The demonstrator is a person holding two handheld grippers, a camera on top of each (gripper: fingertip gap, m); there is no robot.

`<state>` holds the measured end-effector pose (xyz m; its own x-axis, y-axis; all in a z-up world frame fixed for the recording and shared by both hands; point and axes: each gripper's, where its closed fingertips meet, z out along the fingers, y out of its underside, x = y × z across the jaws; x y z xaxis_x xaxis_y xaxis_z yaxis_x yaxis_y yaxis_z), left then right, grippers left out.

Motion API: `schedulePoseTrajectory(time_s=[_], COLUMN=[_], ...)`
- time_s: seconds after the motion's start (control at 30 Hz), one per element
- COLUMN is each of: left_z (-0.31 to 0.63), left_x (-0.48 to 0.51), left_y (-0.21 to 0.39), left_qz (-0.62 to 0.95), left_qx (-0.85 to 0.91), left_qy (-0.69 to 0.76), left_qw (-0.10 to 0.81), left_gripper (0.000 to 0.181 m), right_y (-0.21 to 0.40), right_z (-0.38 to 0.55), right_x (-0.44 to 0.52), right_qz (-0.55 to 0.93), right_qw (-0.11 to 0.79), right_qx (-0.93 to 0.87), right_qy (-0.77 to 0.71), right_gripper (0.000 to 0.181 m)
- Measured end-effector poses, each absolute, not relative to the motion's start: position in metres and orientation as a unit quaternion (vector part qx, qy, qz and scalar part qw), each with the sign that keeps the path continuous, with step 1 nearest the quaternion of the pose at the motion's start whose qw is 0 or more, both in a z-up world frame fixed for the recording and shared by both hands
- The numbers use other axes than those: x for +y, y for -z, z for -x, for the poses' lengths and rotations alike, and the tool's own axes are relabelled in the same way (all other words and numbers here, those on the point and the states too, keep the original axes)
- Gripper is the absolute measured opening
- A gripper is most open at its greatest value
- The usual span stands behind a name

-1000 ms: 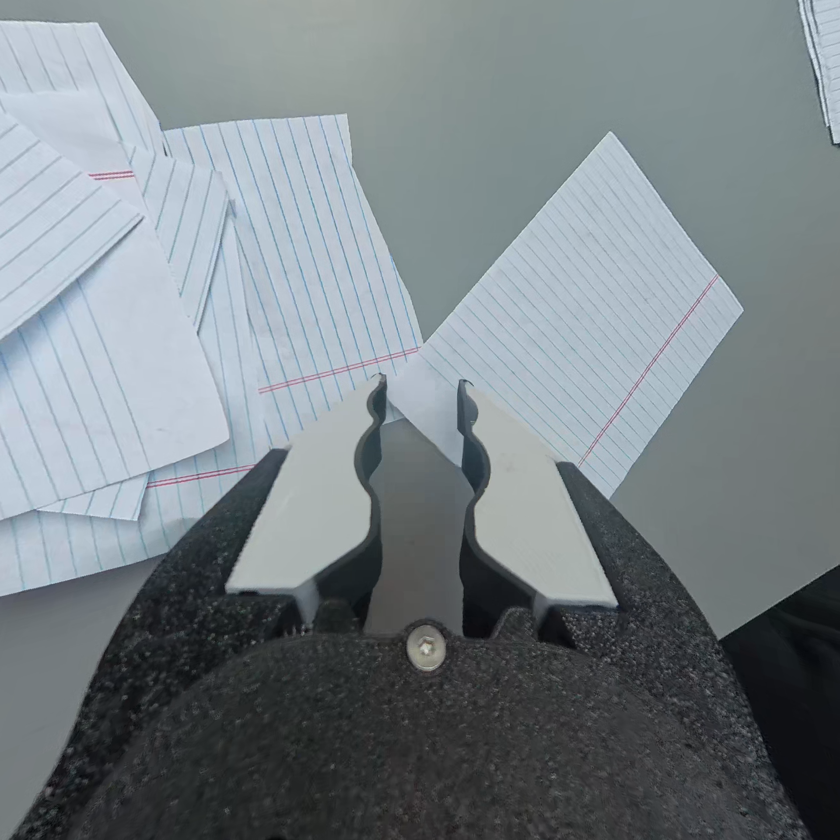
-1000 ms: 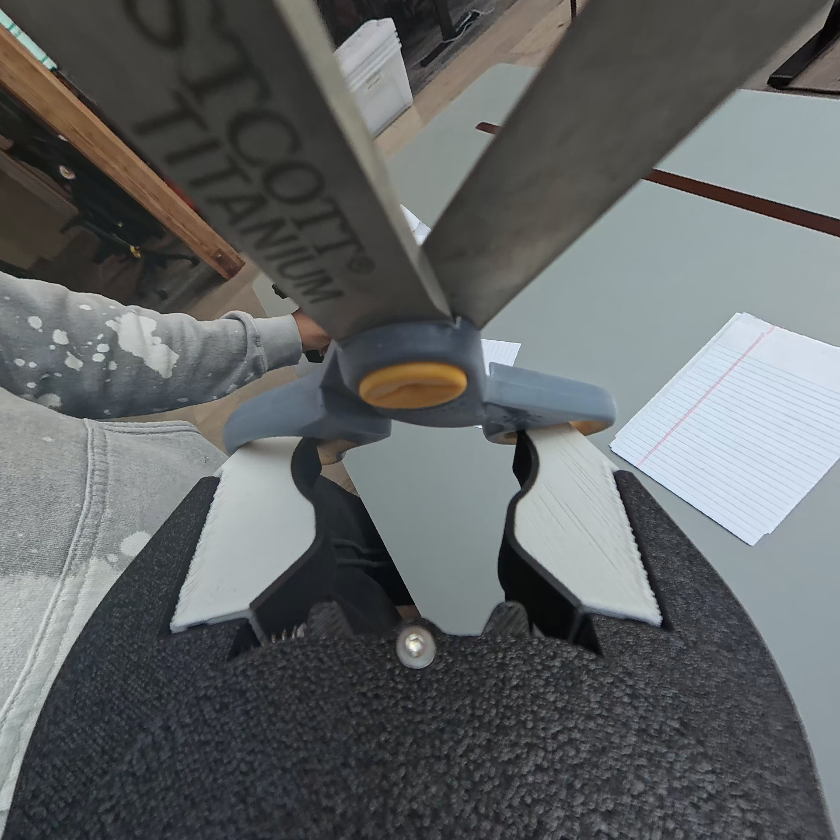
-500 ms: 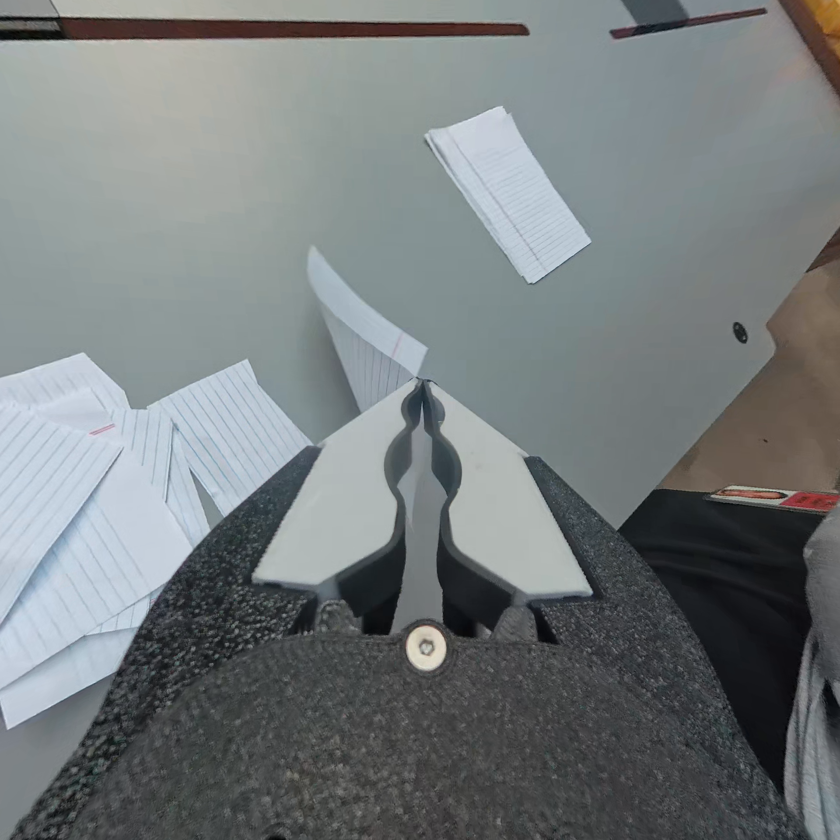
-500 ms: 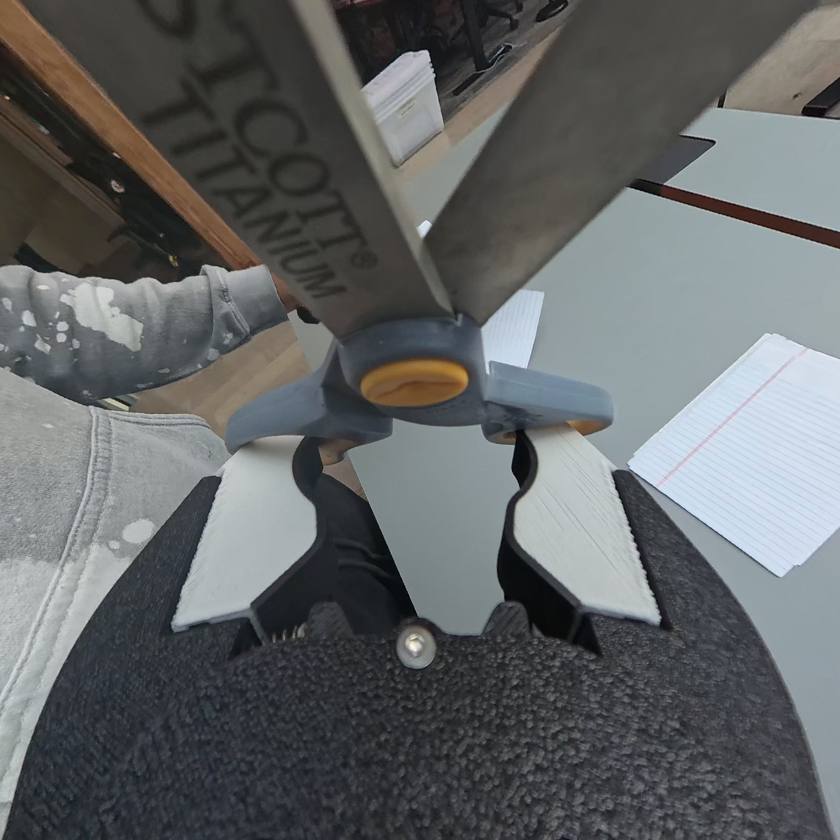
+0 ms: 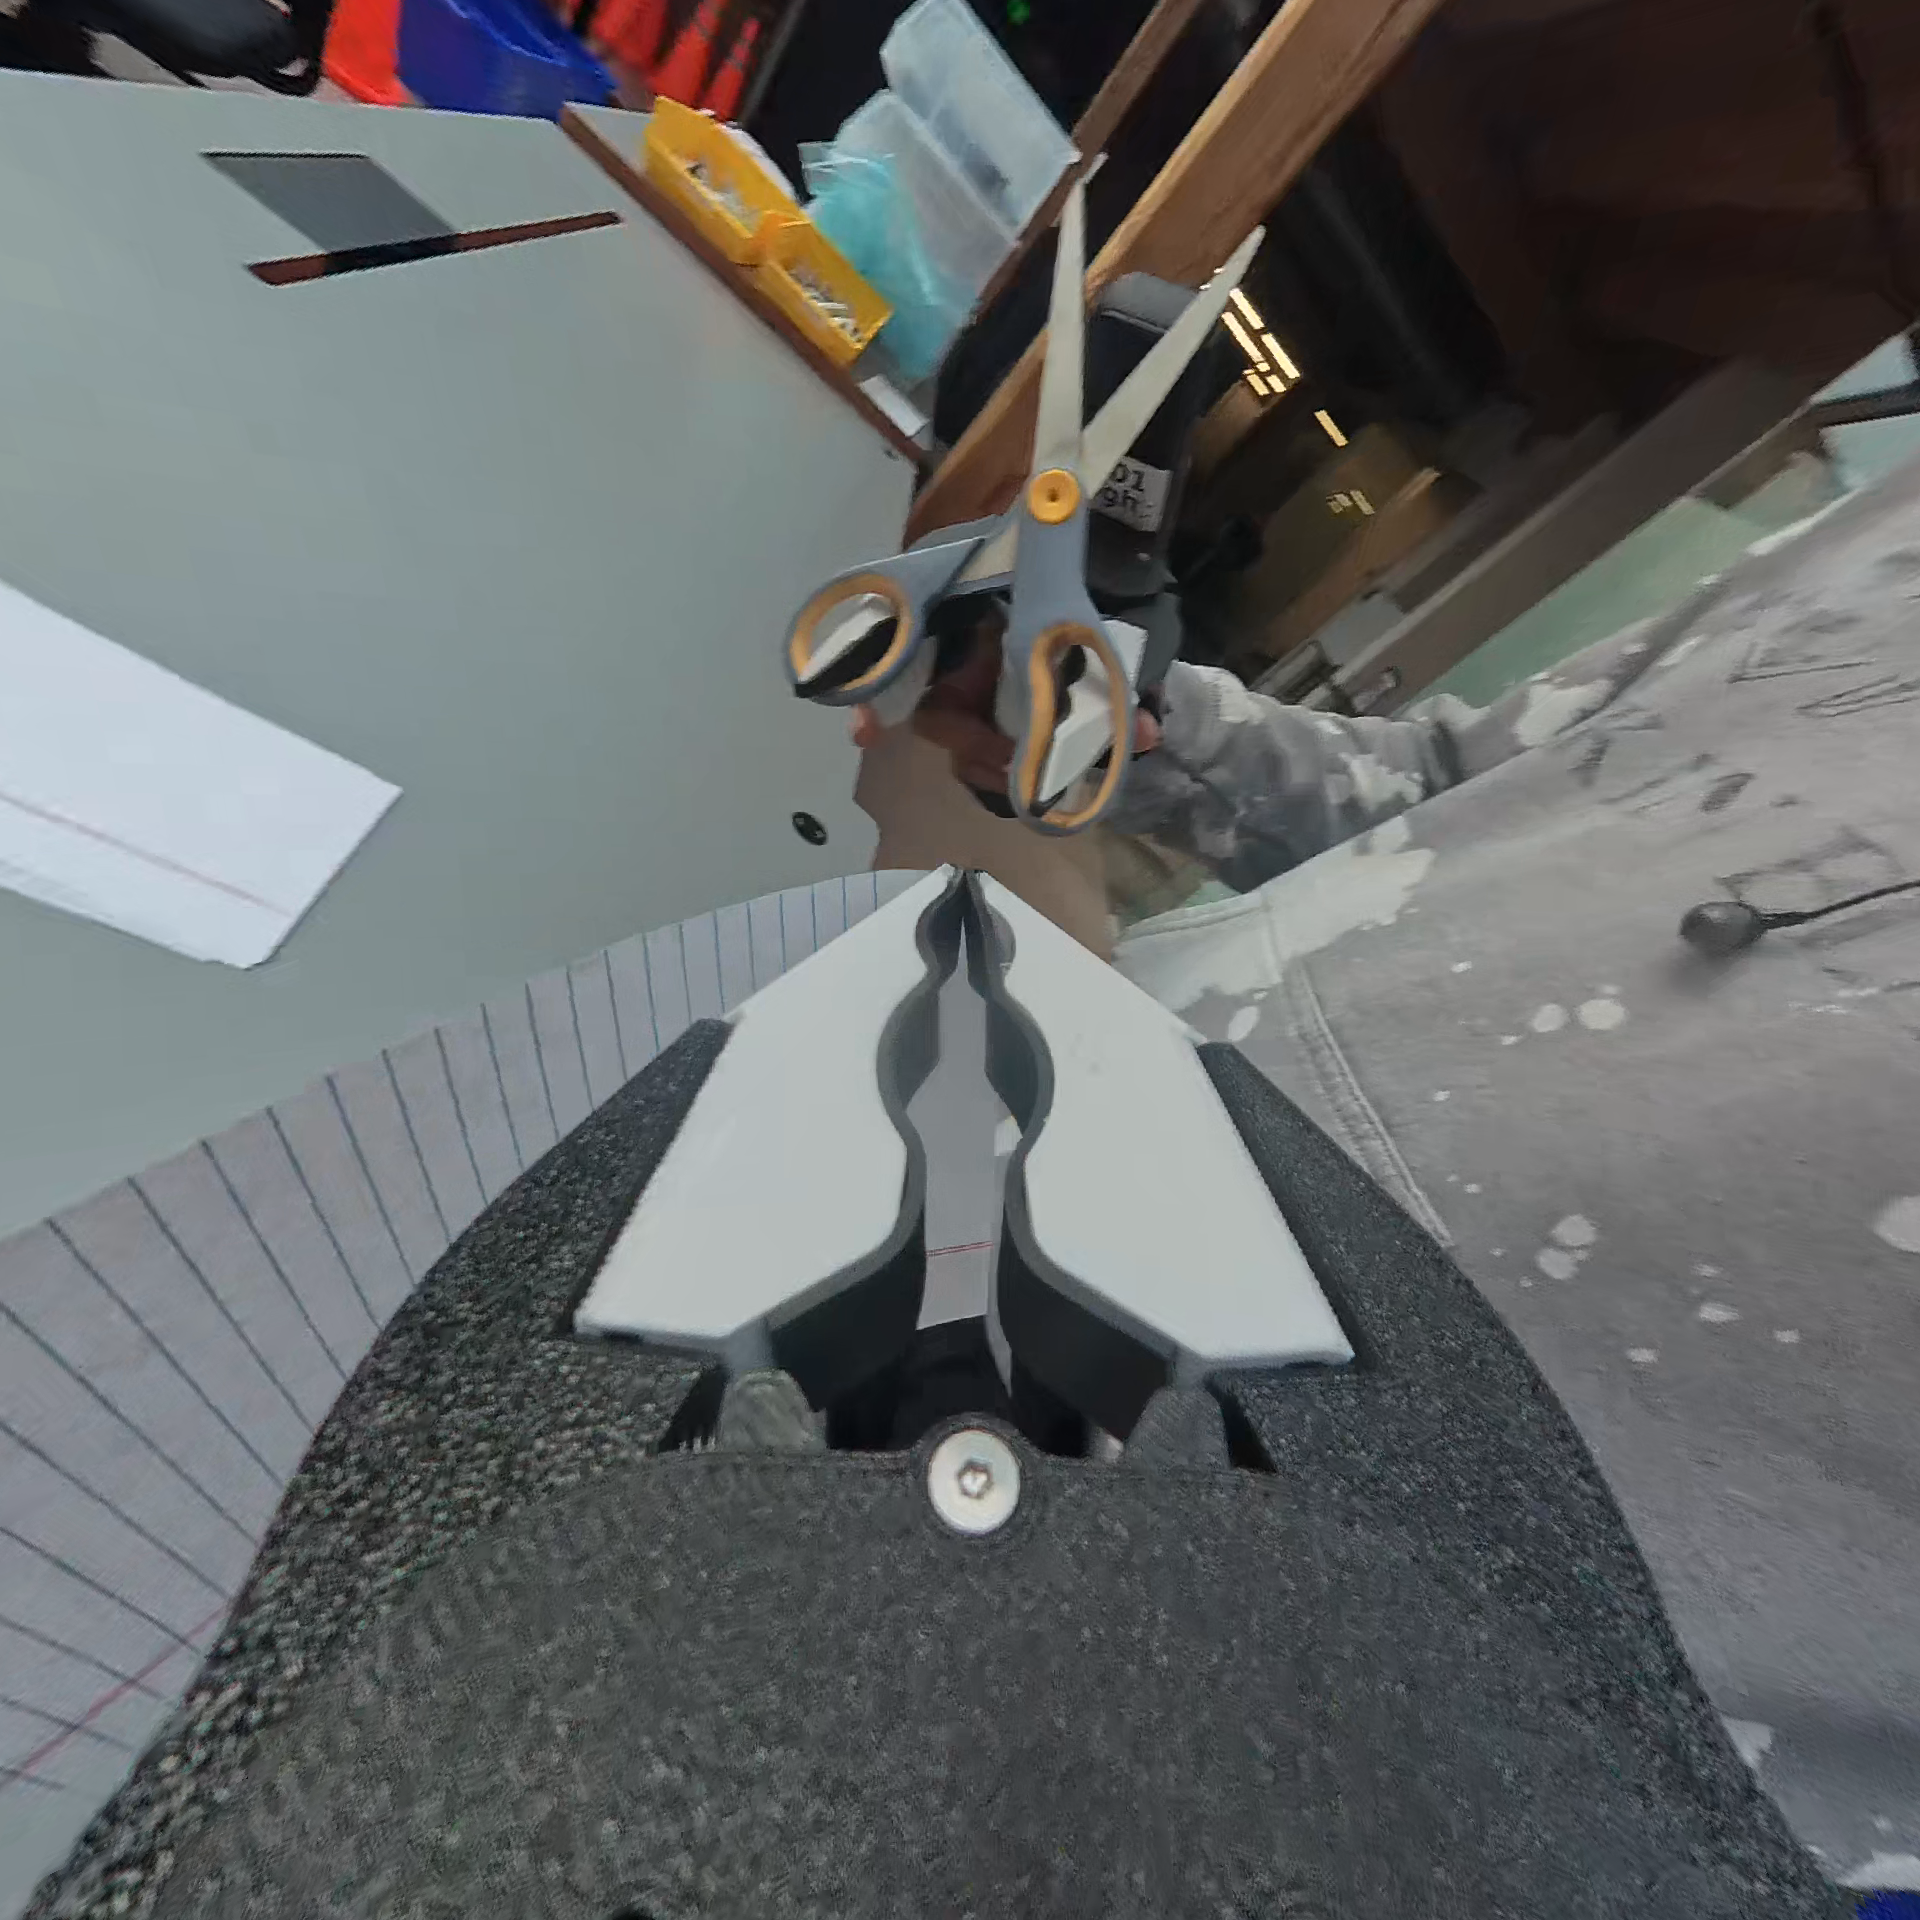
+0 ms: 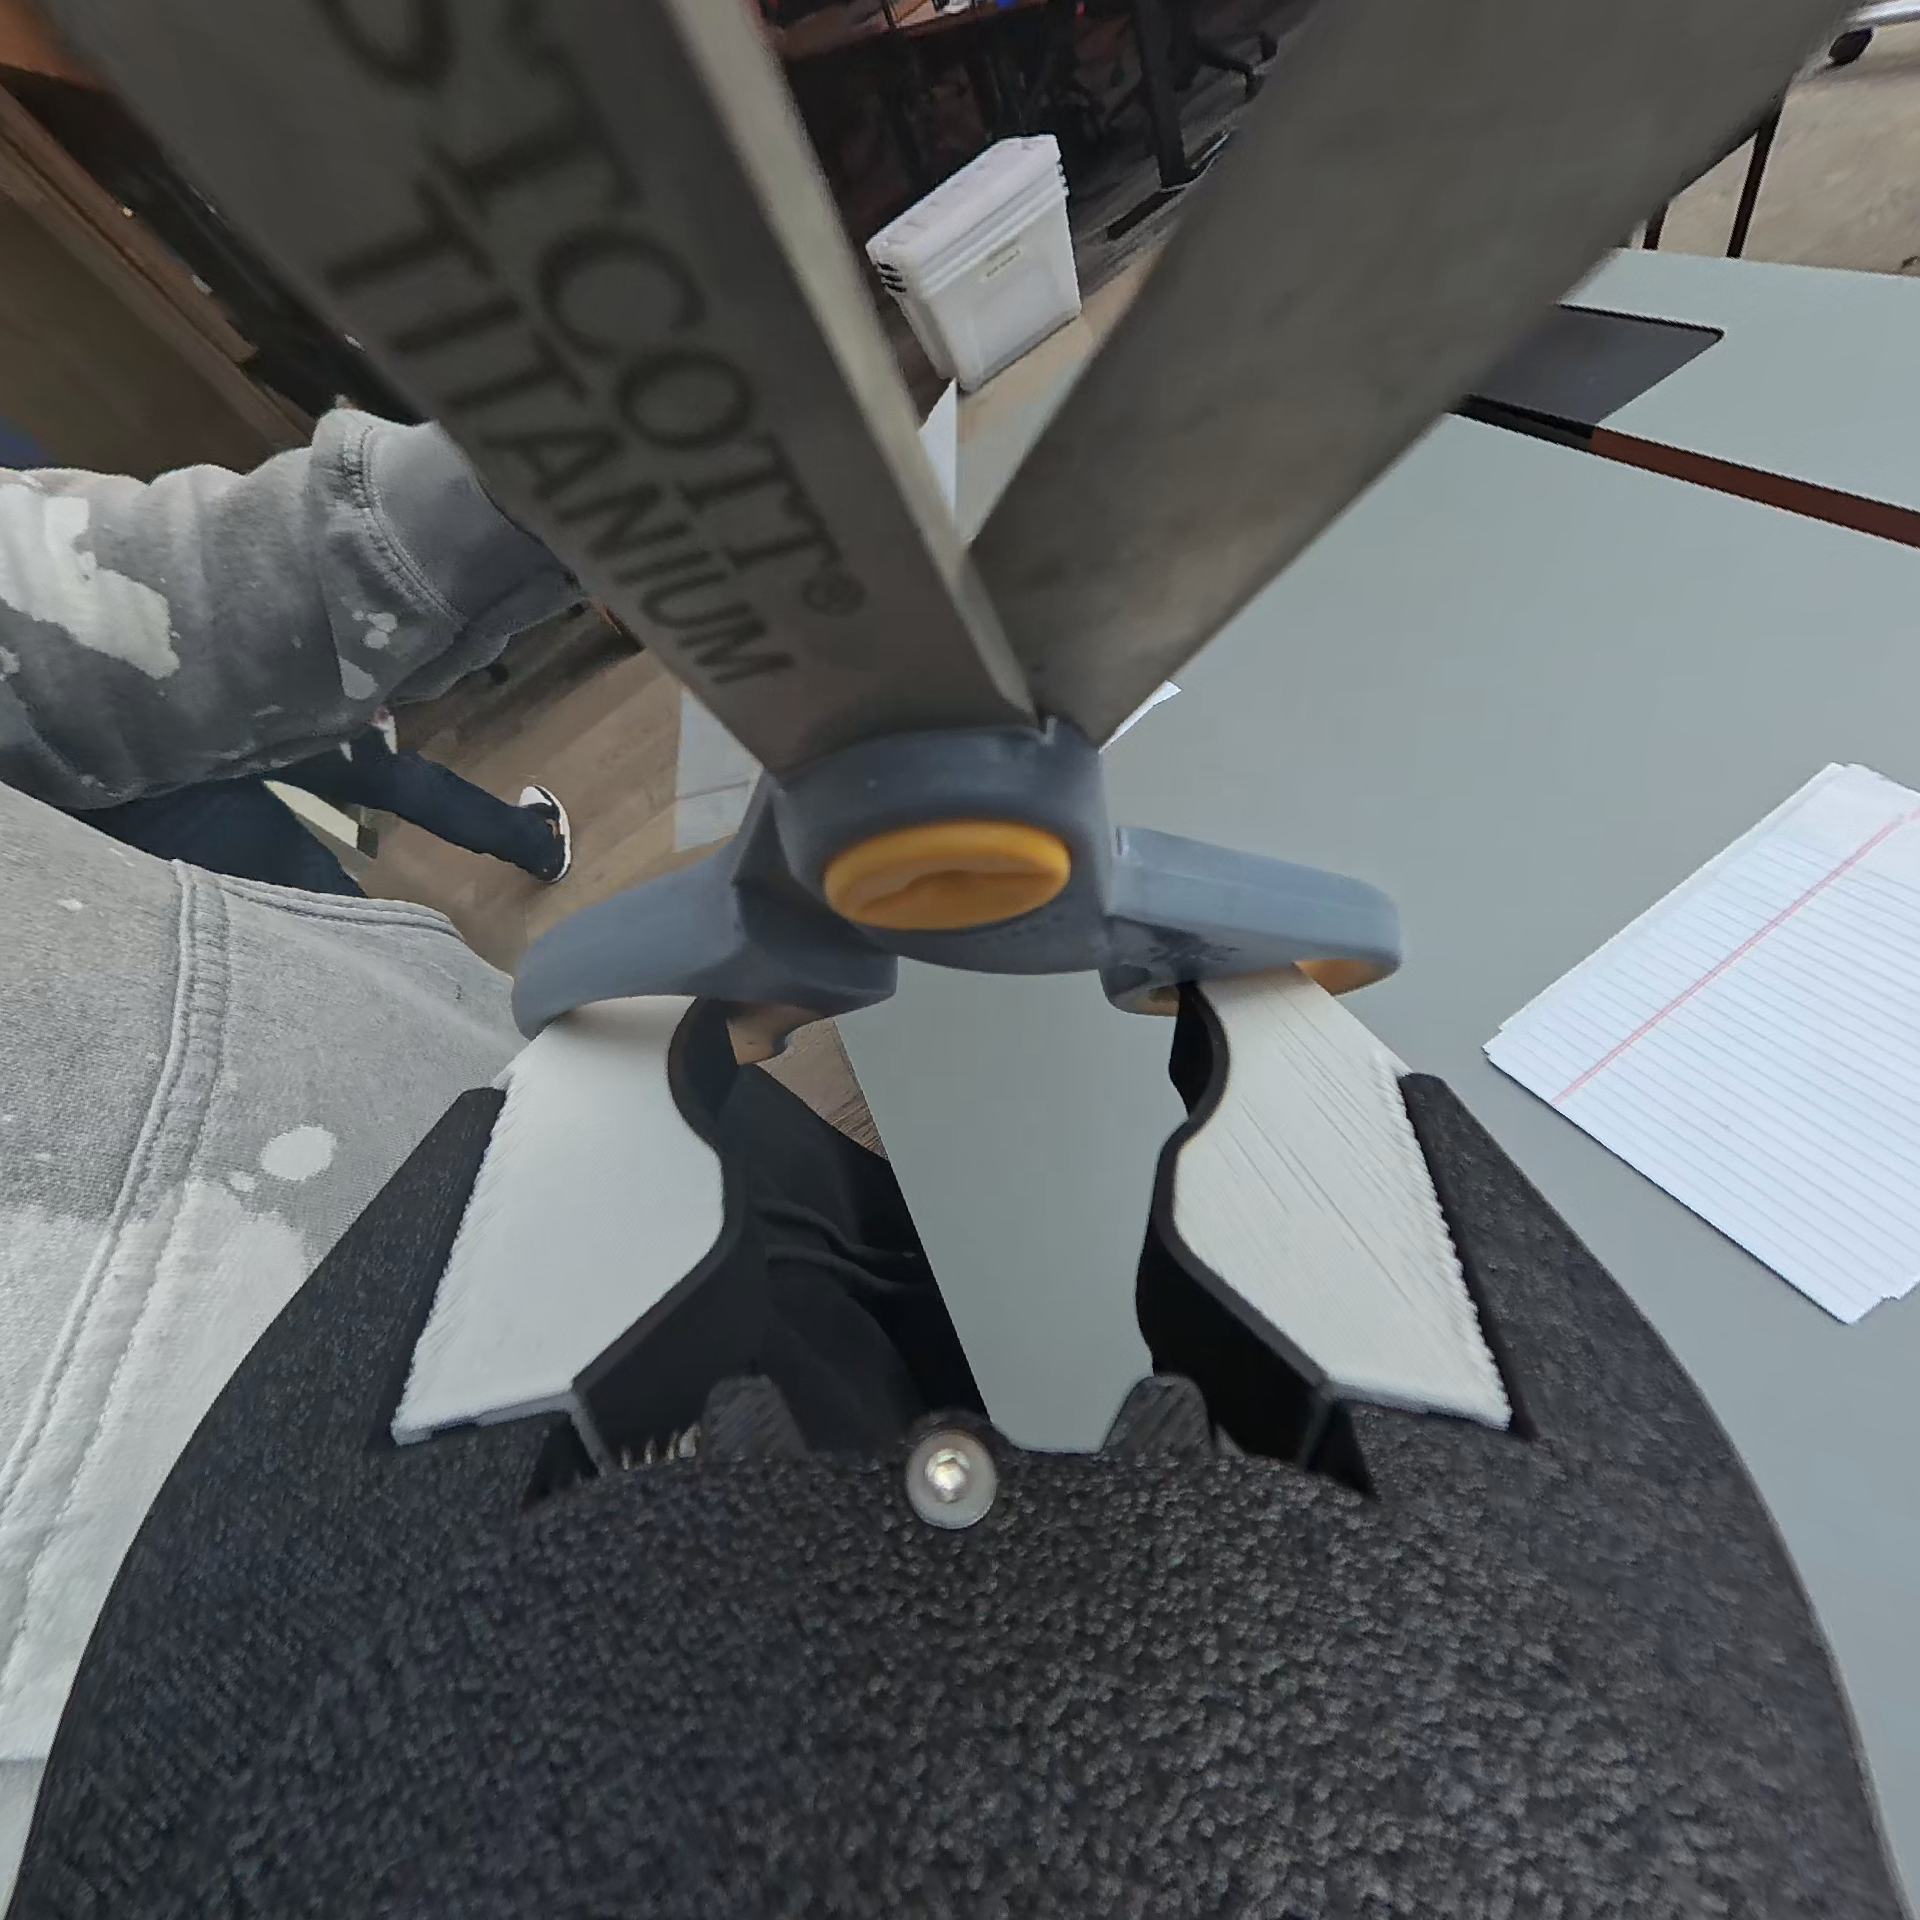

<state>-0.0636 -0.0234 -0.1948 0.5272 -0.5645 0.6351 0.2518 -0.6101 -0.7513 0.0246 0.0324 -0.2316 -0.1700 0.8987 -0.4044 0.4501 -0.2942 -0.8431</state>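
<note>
While the left tongs [image 5: 961,878] are pressed fully together, their tips pinch one edge of a lined sheet [image 5: 416,1143], which curves away to the near left above the grey tabletop [image 5: 468,540]; the hold is only at the tips, and the paper looks limp, so I judge a firm, steady pinch matters most here. The right tongs [image 6: 935,1013] stand spread wide, each finger threaded through a handle loop of the grey-and-orange scissors [image 6: 945,873]; the blades gape open, pointing far and up; the loops look seated well down the fingers. In the left wrist view the scissors hang just beyond the sheet's pinched edge, apart from it. A stack of lined paper [image 6: 1714,1039] lies on the tabletop at right.
</note>
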Motion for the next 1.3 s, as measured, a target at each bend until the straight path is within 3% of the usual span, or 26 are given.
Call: schedulePoseTrajectory(time_s=[0.1,0.27,0.37,0.5,0.7,0.8,0.87,1.07,1.3], left_z=[0.036,0.078,0.117,0.107,0.067,0.075,0.093,0.126,0.107], left_x=[-0.031,-0.065,-0.099,-0.088,-0.028,-0.029,-0.037,-0.103,-0.171], left_y=[0.213,0.317,0.350,0.321,0.198,0.176,0.206,0.394,0.456], left_qz=[0.724,0.674,0.583,0.571,0.508,0.467,0.454,0.499,0.549], left_qx=[0.074,-0.160,-0.303,-0.271,-0.102,-0.093,-0.148,-0.406,-0.481], left_qy=[0.559,0.613,0.617,0.610,0.670,0.681,0.680,0.599,0.542], left_qw=[0.397,0.380,0.434,0.478,0.531,0.556,0.557,0.477,0.417], left_gripper=[0.000,0.000,0.000,0.000,0.000,0.000,0.000,0.000,0.000], right_y=[0.234,0.240,0.243,0.241,0.225,0.222,0.225,0.243,0.251], right_z=[-0.038,-0.062,-0.070,-0.067,-0.043,-0.036,-0.035,-0.044,-0.040], right_x=[0.035,0.034,0.030,0.027,0.026,0.024,0.022,0.012,0.004], right_qz=[0.616,0.631,0.633,0.620,0.592,0.585,0.584,0.595,0.589], right_qw=[0.215,0.207,0.192,0.179,0.188,0.187,0.183,0.153,0.133], right_qx=[-0.548,-0.548,-0.557,-0.574,-0.603,-0.610,-0.612,-0.615,-0.628], right_qy=[-0.524,-0.509,-0.502,-0.504,-0.501,-0.501,-0.501,-0.494,-0.492], right_gripper=[0.085,0.085,0.085,0.084,0.084,0.085,0.085,0.084,0.084])
